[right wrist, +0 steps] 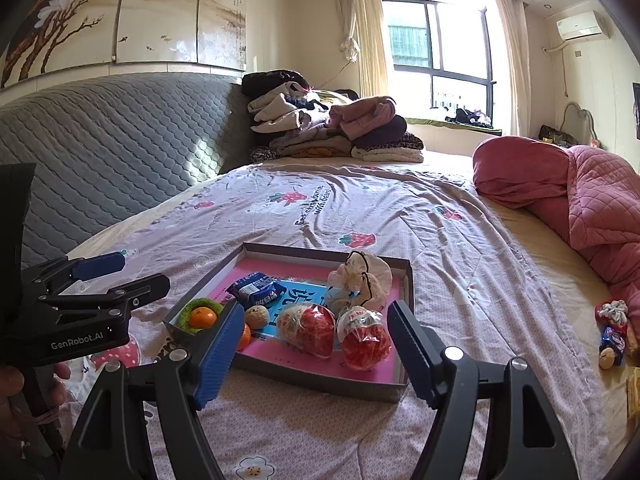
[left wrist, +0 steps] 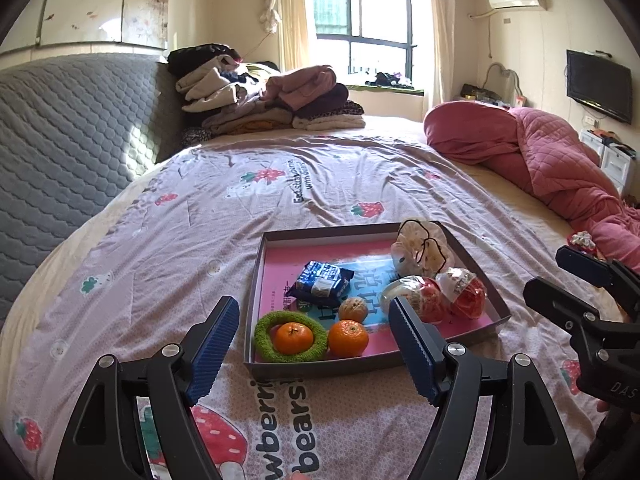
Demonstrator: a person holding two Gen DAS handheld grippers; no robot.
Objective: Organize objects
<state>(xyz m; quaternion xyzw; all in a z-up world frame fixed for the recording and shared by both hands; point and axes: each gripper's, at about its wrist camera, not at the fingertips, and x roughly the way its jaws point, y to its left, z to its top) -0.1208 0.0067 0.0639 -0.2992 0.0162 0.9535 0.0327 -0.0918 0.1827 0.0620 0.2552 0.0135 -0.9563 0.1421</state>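
The left tool hangs wide open with nothing between its blue pads, and so does the right tool. Both are poised low over the bed, just short of the near wall of the shallow tray.

Most things appear to be in the tray already: ahead of the left tool, a mandarin sits inside a green scrunchie, and beyond them lies a blue snack packet. Ahead of the right tool are two wrapped red fruits.

I judge the sorting nearly done. The likely leftovers are small items well off to the right tool's right, by the pink quilt. The next move would be to swing the right tool over and close on one gently.

Legible writing is the left tool's "GenRobot.AI" (seen from the right wrist), "DAS" on the right tool's body, and "bears" on the bedsheet. The packet's label is too small to read.
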